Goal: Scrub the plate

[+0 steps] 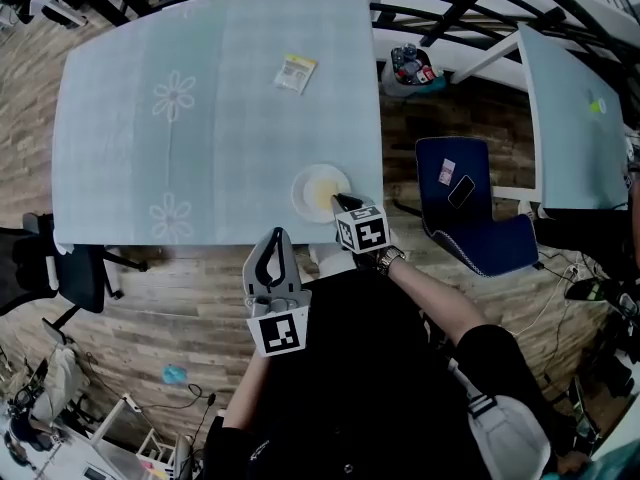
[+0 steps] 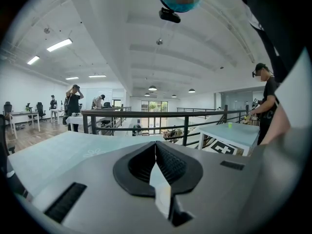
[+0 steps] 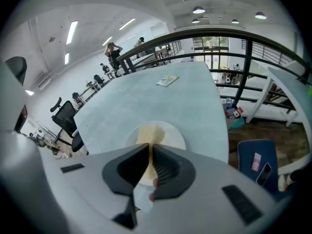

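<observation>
Reading this as the approach, not the scrub itself: neither tool has anything to scrub with. My right gripper [image 1: 341, 204] hangs over the near rim of the plate [image 1: 301, 190]. In its own view the jaws are pressed together and empty, pointing straight at a yellowish patch [image 3: 150, 132] in the middle of the dish. My left gripper [image 1: 274, 238] is held off the table [image 1: 200, 158], above the floor [image 1: 180, 288] and close to my body. Its ribbed black pads are likewise closed on nothing and aimed at a railing [image 2: 146, 115], not at the work.

The plate sits near the table's front edge, toward the right corner. It is round, white and shallow, with a smooth, glazed-looking rim. The patch is grainy and matte; I cannot tell whether it is dried residue or a pad lying in the dish. Well apart, farther up the table, lies a small flat yellow packet [image 1: 295, 72], rectangular and possibly wrapped. The tabletop is pale blue, finely textured, with white flower outlines.

Next move, as I judge it, is getting a scrubber into the right jaws. If the patch is a pad, that means spreading them, lowering and pinching it; if not, reaching out to the packet. The left tool should come forward to steady the rim — a smooth plate this near the edge may slide.
</observation>
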Demonstrator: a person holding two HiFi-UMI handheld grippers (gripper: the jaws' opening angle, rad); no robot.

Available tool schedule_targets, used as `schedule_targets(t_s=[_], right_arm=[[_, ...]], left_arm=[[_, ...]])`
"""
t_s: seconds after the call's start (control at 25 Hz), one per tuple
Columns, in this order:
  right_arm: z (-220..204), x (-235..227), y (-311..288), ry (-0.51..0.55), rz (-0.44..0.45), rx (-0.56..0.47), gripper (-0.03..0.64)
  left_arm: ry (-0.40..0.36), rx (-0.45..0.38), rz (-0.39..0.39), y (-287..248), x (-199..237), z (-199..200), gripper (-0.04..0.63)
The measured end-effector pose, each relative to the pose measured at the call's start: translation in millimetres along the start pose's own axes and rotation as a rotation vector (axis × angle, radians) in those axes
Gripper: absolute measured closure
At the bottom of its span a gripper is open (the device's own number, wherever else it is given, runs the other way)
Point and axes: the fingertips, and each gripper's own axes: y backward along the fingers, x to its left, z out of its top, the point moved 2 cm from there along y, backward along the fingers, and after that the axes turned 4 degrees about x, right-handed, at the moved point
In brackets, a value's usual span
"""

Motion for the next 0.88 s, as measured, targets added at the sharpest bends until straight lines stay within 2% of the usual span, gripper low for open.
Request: schedule_targets(t_s=[0.2, 0.4, 0.52, 0.68, 0.88], right_arm=[[-1.1, 33.0, -14.3, 0.034, 0.083, 0.031, 0.587], [-6.0, 50.9, -29.2, -0.031, 0.15, 0.073, 0.588], [-20.2, 48.4, -40.6, -0.083, 0.137, 0.123, 0.587], [-27.6, 36.4, -43.9, -0.153, 0.125, 0.137, 0.586], [-28.6, 25.5, -42.4, -0.168, 0.112, 0.138, 0.586]], left_arm=[[0.005, 0.015, 0.019, 7.2, 6.2, -5.7, 0.581], [0.002, 0.017, 0.026, 8.9, 6.3, -8.2, 0.581], [0.006, 0.015, 0.029, 11.5, 7.1, -9.6, 0.581], [0.001, 0.017, 0.027, 12.9, 8.1, -10.5, 0.581], [-0.002, 0.023, 0.015, 10.7, 5.3, -10.4, 0.581]])
